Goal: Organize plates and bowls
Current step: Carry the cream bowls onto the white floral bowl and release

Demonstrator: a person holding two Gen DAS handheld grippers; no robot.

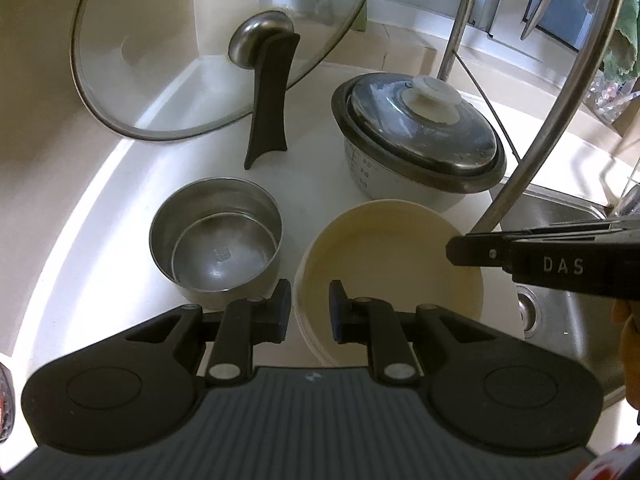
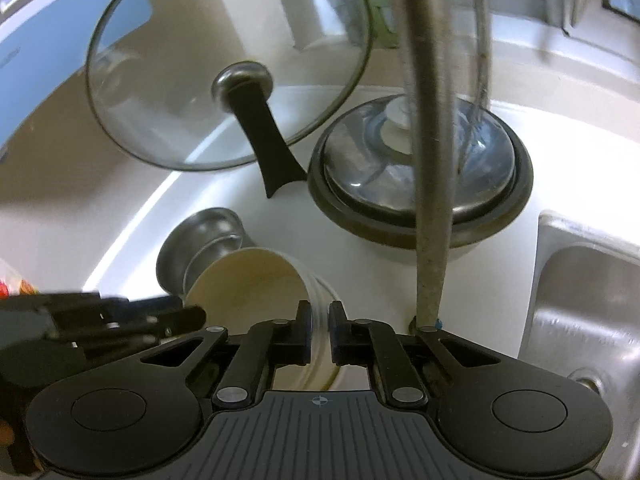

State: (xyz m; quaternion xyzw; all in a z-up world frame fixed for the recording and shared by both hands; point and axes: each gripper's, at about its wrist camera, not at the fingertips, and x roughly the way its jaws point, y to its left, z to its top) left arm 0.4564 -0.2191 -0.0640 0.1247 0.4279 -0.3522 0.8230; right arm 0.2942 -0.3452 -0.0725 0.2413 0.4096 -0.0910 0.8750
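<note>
A cream bowl stack (image 1: 384, 264) sits on the white counter beside a steel bowl (image 1: 218, 240). My left gripper (image 1: 309, 308) is open, its fingers straddling the cream stack's left rim. My right gripper (image 2: 319, 332) is shut on the right rim of the cream bowl stack (image 2: 256, 280); it shows in the left wrist view (image 1: 472, 252) at the stack's right edge. The steel bowl (image 2: 208, 232) lies behind the cream stack in the right wrist view. The left gripper shows at the left in the right wrist view (image 2: 192, 314).
A glass lid (image 1: 208, 40) with a black handle leans on the wall. A rice-cooker pot (image 1: 420, 140) with a lid stands behind the bowls. A curved faucet pipe (image 1: 560, 100) arches over them. A steel sink (image 2: 580, 312) lies to the right.
</note>
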